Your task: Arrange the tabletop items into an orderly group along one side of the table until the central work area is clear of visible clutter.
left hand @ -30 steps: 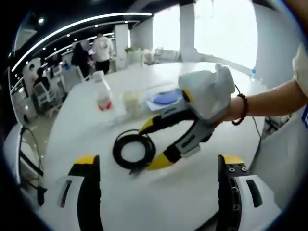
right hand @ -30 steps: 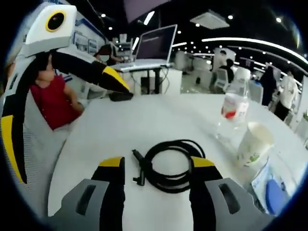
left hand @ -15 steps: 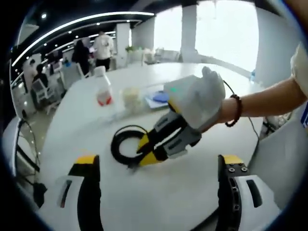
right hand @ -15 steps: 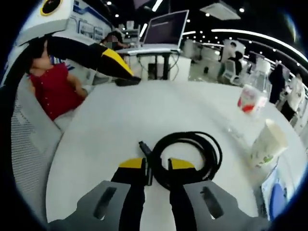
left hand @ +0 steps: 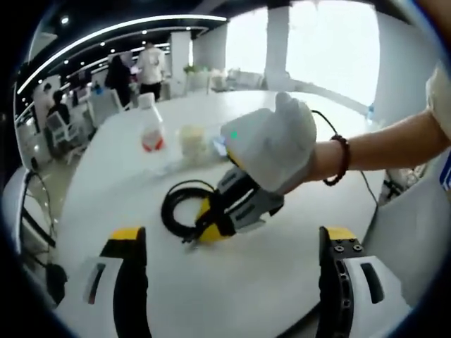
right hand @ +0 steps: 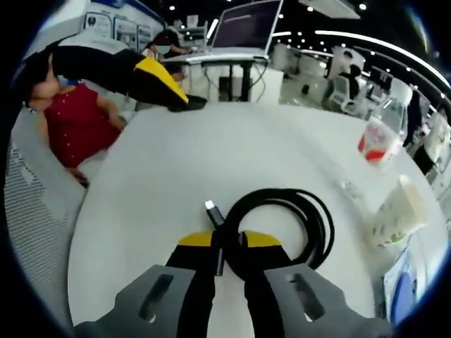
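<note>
A black cable coil (right hand: pixel 285 227) lies on the round white table (right hand: pixel 148 183), its plug end (right hand: pixel 211 209) pointing away from me. My right gripper (right hand: pixel 225 241) is shut on the coil's near edge, the strands pinched between its yellow-tipped jaws. In the left gripper view the same cable coil (left hand: pixel 177 206) sits mid-table with the right gripper (left hand: pixel 206 227) and a white-gloved hand (left hand: pixel 275 144) over it. My left gripper (left hand: pixel 233 234) hangs open above the near table edge, nothing between its jaws. One left-gripper jaw (right hand: pixel 151 79) crosses the upper left of the right gripper view.
A clear bottle with a red label (left hand: pixel 149 127), a paper cup (left hand: pixel 192 141) and a blue flat item (right hand: pixel 399 296) stand beyond the coil. A laptop (right hand: pixel 246 24) sits on a desk behind the table. A person in red (right hand: pixel 70 120) sits at the table's far side; others stand farther back.
The right gripper came down onto the coil and went from open to shut on it. The gloved hand slid toward the cable. The left gripper stayed open and still.
</note>
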### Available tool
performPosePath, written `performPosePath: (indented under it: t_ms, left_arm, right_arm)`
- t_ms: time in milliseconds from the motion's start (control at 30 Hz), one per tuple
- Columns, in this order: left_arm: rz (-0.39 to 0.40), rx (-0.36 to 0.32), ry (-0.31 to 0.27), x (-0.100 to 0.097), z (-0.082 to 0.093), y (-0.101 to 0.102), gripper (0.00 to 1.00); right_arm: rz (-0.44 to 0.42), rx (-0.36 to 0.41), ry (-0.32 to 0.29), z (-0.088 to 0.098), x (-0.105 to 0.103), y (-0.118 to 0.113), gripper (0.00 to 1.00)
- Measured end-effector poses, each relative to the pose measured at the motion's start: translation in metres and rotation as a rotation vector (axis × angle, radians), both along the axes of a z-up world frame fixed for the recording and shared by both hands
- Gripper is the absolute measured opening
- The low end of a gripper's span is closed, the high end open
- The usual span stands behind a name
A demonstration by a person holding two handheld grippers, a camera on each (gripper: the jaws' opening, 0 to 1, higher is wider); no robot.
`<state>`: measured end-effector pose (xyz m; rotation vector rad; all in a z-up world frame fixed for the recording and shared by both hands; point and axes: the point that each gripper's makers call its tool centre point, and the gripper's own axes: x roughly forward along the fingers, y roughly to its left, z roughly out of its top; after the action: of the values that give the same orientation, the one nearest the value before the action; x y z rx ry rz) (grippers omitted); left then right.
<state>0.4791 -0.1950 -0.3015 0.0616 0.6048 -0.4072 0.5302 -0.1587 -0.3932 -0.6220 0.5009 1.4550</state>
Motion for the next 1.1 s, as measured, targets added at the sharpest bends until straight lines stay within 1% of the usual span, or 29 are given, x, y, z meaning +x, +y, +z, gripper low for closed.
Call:
performPosePath:
  t_ms: [67,167,233,300,333,367,433,500,600,633,767,1000,1067,1100]
  left_arm:
    - [0.004,-0.009,-0.013,0.002,0.003,0.0,0.99]
    - [0.001,-0.004,-0.002,0.001,0.001,0.001,0.99]
    - [0.005,-0.002,-0.009,0.002,0.003,0.002,0.99]
    - [0.011,-0.007,-0.015,0.002,0.004,0.003,0.99]
    - [0.014,-0.008,-0.017,0.002,0.004,0.004,0.99]
    - [0.017,-0.009,-0.018,0.002,0.005,0.004,0.99]
    - [0.023,-0.006,-0.019,0.002,0.005,0.006,0.99]
    - [0.028,-0.003,-0.02,0.001,0.005,0.007,0.99]
    - [0.036,-0.002,-0.024,0.002,0.005,0.01,0.99]
    - [0.039,-0.002,-0.026,0.002,0.006,0.01,0.99]
    - [0.046,0.002,-0.029,0.004,0.006,0.011,0.99]
    - [0.038,0.007,-0.032,0.003,0.007,0.009,0.99]
    - [0.036,0.007,-0.035,0.004,0.007,0.008,0.99]
    - [0.037,0.007,-0.036,0.004,0.008,0.008,0.99]
  right_arm:
    - [-0.004,0.004,0.01,0.0,0.0,0.0,0.13]
    - [-0.013,0.014,0.049,0.0,0.001,-0.002,0.12]
    - [-0.025,0.02,0.068,0.0,0.002,-0.002,0.11]
    - [-0.025,0.02,0.063,0.0,0.001,-0.001,0.11]
    - [-0.023,0.017,0.048,0.0,0.001,-0.001,0.11]
    - [-0.004,0.025,0.003,0.002,0.001,0.0,0.1]
    - [-0.01,0.042,-0.011,0.005,0.001,0.0,0.1]
    - [-0.023,0.073,-0.026,0.014,0.004,0.0,0.1]
    - [-0.071,0.132,-0.008,0.03,0.009,-0.001,0.09]
    - [-0.092,0.141,0.0,0.033,0.011,-0.002,0.09]
    - [-0.108,0.147,-0.028,0.042,0.017,-0.01,0.09]
    - [-0.156,0.191,-0.017,0.06,0.024,-0.021,0.09]
    - [-0.16,0.199,-0.022,0.064,0.025,-0.023,0.09]
    - [-0.177,0.209,-0.021,0.069,0.027,-0.025,0.09]
